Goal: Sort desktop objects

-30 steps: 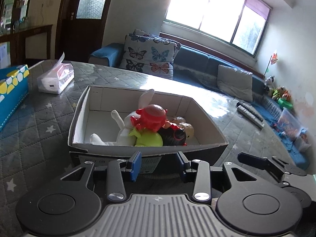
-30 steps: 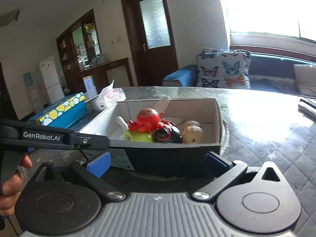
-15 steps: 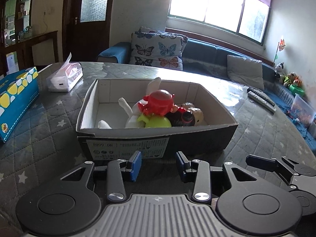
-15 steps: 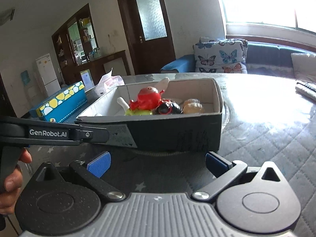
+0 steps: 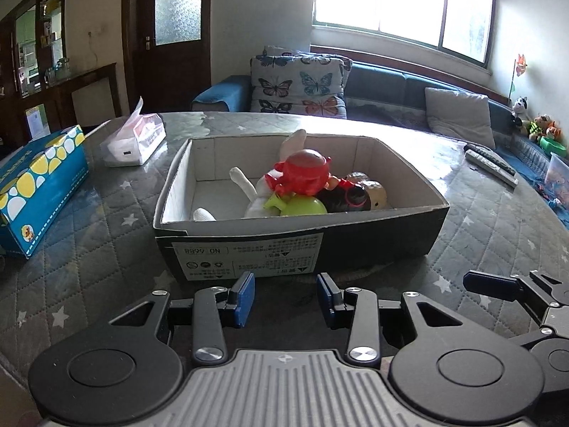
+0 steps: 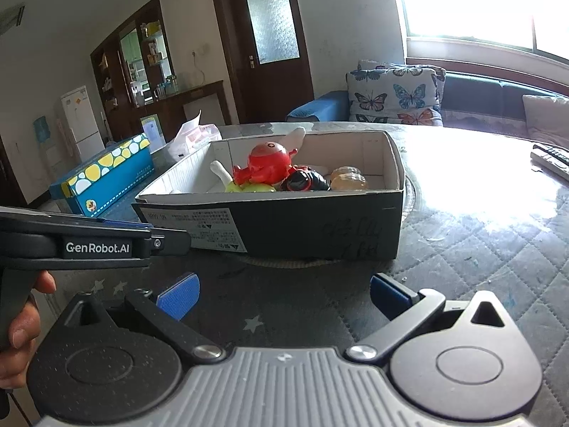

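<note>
A black cardboard box with a white inside stands on the quilted table. In it lie a red round toy, a lime-green toy, a white plush, a black-and-red doll and a tan ball. My left gripper hovers just short of the box's near wall, open and empty. My right gripper is open wide and empty, a little back from the box. The left gripper's body crosses the left of the right wrist view.
A blue box with yellow and white dots and a tissue pack lie left of the cardboard box. Two remote controls rest at the far right. A person's hand holds the left gripper. A sofa with cushions stands behind the table.
Both views have drawn back and lowered a little, so the box shows more of its near wall. The left view has levelled out. Both grippers stayed open and empty.
</note>
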Tool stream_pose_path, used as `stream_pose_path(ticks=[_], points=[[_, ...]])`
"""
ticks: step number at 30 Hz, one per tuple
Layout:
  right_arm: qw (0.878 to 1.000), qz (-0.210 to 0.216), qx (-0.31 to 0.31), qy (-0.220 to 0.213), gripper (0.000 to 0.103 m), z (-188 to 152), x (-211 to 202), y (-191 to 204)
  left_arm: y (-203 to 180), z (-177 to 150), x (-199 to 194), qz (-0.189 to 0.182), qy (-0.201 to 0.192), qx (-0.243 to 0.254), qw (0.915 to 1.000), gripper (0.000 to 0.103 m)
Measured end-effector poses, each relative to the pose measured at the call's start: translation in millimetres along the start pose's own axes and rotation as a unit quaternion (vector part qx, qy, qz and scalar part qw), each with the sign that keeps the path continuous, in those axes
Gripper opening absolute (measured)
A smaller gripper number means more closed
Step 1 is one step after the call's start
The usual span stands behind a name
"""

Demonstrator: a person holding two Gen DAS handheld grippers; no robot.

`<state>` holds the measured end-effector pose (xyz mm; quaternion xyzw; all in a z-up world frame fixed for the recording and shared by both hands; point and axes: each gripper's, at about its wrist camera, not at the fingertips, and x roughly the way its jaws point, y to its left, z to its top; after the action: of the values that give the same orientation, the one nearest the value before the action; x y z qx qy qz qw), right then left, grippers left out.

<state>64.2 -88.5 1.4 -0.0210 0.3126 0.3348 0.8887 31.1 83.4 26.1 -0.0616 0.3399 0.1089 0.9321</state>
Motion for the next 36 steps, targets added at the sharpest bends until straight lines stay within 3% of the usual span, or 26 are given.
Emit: stream_pose_path(ticks=[36], points=[[1.000,0.008,-0.001,0.022,0.103,6.6,18.1,0.6,-1.9,3.4,3.6,0.037,-0.004,0.017,0.9991,0.041]])
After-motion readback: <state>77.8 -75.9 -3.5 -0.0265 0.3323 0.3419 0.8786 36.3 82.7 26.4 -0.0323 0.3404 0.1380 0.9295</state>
